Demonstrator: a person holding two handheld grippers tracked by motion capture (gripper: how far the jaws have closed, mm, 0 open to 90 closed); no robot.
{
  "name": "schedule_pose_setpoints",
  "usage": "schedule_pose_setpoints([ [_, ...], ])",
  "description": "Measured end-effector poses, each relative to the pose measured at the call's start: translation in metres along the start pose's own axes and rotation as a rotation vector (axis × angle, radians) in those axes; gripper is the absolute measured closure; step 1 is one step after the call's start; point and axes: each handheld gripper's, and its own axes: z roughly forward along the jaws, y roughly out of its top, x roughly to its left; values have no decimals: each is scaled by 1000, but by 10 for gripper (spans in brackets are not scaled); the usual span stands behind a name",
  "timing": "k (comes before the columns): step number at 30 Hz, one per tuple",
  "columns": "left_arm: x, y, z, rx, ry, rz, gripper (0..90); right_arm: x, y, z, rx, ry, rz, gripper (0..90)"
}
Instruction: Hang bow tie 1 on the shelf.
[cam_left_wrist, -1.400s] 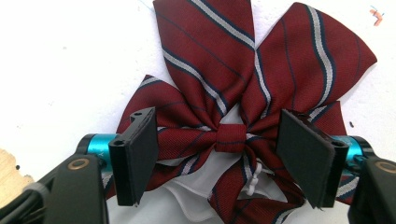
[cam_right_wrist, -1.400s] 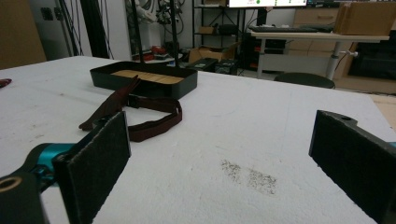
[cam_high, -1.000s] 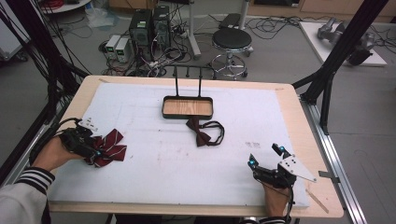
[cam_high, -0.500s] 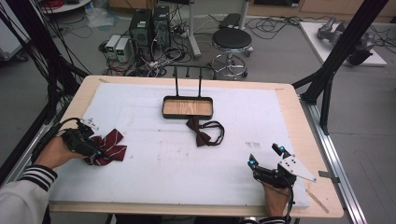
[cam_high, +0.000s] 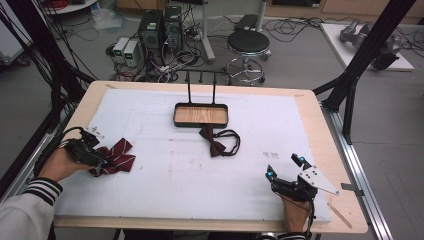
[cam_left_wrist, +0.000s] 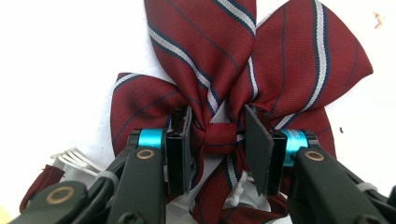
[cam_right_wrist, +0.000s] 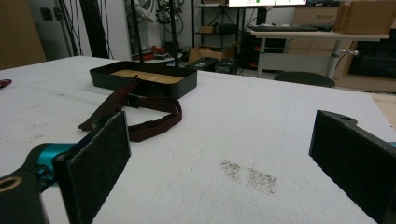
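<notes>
Left gripper view shows the left gripper (cam_left_wrist: 218, 147) clamped on the middle knot of the striped bow tie (cam_left_wrist: 243, 79); its jaws have just been closing, and both pads now press the knot from two sides. High view shows this bow tie (cam_high: 116, 157) lying at the left edge of the white mat (cam_high: 165, 185), well apart from the dark bow tie (cam_high: 216, 144), which lies just in front of the black tray (cam_high: 201, 115). At the near right part of the mat the right gripper (cam_high: 284, 167) rests with its jaws wide apart and nothing between them.
</notes>
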Motion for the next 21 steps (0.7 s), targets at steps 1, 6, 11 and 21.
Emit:
schedule_pose_setpoints([
  [1,0,0,0,-1,-1,1,637,0,0,0,0,0,0,44],
  [6,-3,0,0,-1,10,18,646,0,0,0,0,1,2,44],
  [11,-3,0,-1,-6,14,28,649,0,0,0,0,1,2,44],
  [21,-5,0,-9,-69,33,44,651,0,0,0,1,0,-2,44],
])
